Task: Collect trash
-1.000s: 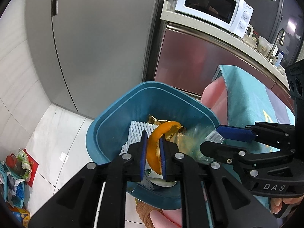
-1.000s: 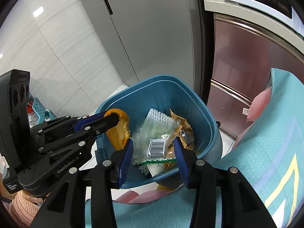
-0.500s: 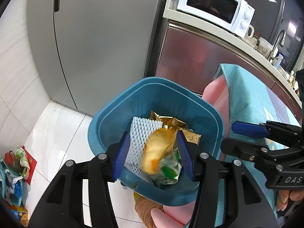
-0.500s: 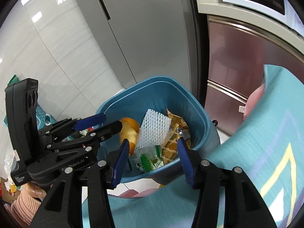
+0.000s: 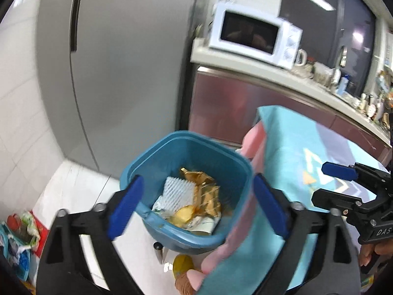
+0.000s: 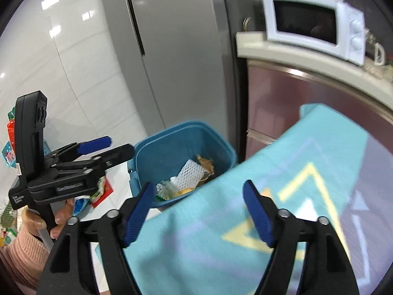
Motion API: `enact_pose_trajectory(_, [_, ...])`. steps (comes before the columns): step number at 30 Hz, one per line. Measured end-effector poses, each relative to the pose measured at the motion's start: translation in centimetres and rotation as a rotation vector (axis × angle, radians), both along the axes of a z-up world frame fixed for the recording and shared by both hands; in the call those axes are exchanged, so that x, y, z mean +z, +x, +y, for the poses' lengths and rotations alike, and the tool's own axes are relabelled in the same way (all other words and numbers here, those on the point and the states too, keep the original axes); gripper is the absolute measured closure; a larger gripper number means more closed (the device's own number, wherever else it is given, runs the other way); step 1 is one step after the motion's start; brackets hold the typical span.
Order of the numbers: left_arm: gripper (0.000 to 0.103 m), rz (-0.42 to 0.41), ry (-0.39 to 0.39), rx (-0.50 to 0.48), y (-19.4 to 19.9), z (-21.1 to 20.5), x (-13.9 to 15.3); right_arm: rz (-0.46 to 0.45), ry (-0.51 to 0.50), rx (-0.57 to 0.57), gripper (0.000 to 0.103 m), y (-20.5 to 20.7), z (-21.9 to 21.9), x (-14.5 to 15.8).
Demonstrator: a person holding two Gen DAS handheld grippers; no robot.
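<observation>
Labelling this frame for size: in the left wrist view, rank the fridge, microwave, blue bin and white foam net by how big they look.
1. fridge
2. blue bin, nearer the camera, so it looks bigger
3. microwave, not much smaller in view
4. white foam net

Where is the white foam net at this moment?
The white foam net lies inside the blue bin, left of the gold wrapper in the left wrist view. The bin stands on the floor beside the grey fridge.
</observation>
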State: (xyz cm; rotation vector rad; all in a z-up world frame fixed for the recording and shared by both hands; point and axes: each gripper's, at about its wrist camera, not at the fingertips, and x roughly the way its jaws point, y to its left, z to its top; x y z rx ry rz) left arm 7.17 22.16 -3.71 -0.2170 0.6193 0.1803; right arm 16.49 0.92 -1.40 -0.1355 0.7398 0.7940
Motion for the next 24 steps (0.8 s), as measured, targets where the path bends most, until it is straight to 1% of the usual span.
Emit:
enact_pose_trajectory(1, [0.006,-0.02,0.012,-0.009,-0.6,-0.7,0.4,-0.028,0.005,-0.015,0.019,-0.7,-0.9,0.3])
enact_pose_trajectory(3, [0.006,-0.049,0.036,-0.023,-1.6,-2.2,1.0,-0.07,0.009,-0.048,0.012,-2.0,-2.4,0.7])
enact_pose_trajectory(6, [0.006,-0.085,0.069,-0.029,-3.1,-4.4,1.7,-0.134,-0.005,-0.113,0.007,-3.7,-4.9,0.9])
enact_pose_trajectory(7, [0.006,-0.095,0.076,-0.031,-3.5,-5.3,1.9,-0.156,-0.007,-0.141,0.007,-4.4,-5.8,1.0])
enact_pose_trajectory(9, [0.006,-0.113,0.078,-0.039,-4.2,-6.8,2.1,-0.179,-0.003,-0.188,0.007,-5.3,-7.5,1.1])
enact_pose_trajectory(11, [0.006,-0.134,0.098,-0.044,-4.8,-8.4,2.3,-0.199,0.007,-0.236,0.007,-6.1,-9.2,1.3])
enact_pose_trajectory(14, [0.006,-0.18,0.121,-0.071,-6.0,-11.2,2.8,-0.232,0.023,-0.308,0.007,-7.1,-11.7,1.4])
enact_pose_trajectory(17, [0.006,-0.209,0.135,-0.092,-6.7,-13.4,3.4,-0.273,0.021,-0.387,0.007,-8.6,-14.2,1.5])
enact_pose_trajectory(21, [0.006,-0.268,0.155,-0.118,-7.8,-16.4,4.0,-0.307,0.018,-0.471,0.007,-10.5,-16.5,1.6])
enact_pose_trajectory(24, [0.006,-0.289,0.165,-0.13,-8.1,-18.2,4.1,-0.347,0.008,-0.531,0.007,-11.7,-17.9,1.5])
